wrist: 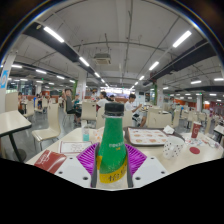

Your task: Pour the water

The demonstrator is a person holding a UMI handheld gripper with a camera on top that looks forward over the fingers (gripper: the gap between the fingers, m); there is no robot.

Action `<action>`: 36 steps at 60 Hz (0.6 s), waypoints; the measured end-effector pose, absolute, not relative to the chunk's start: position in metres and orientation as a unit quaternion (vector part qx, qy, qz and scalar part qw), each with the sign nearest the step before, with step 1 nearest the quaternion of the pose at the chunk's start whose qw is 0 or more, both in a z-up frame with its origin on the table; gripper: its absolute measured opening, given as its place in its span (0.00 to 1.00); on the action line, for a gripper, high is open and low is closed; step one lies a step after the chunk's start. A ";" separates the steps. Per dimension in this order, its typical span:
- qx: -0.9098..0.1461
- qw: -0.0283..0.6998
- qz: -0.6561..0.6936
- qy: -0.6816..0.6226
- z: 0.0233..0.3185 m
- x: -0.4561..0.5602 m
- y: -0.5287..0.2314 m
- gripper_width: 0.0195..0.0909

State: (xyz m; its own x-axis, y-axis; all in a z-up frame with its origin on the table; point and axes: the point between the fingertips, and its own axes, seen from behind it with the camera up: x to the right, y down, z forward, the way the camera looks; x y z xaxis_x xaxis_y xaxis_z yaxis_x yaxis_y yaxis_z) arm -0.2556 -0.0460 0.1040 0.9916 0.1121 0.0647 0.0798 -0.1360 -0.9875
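Claw (112,165) grips one green bottle (112,140)

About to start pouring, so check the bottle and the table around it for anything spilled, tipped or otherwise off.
Nothing stands out. The green bottle stands upright between the fingers, cap on, with the pink pads close at both sides. On the white table beyond it, the trays and papers lie flat, and no spill shows.
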 end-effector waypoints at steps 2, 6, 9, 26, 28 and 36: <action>-0.750 0.657 0.003 -0.073 0.105 -0.253 -0.044 0.26; -0.744 0.663 0.009 -0.087 0.106 -0.256 -0.036 0.21; -0.742 0.665 0.020 -0.086 0.107 -0.255 -0.034 0.15; -0.709 0.645 0.279 0.068 0.163 -0.208 0.022 0.15; -0.688 0.632 0.336 0.114 0.178 -0.199 0.022 0.15; -0.599 0.515 0.549 0.274 0.192 -0.158 0.050 0.15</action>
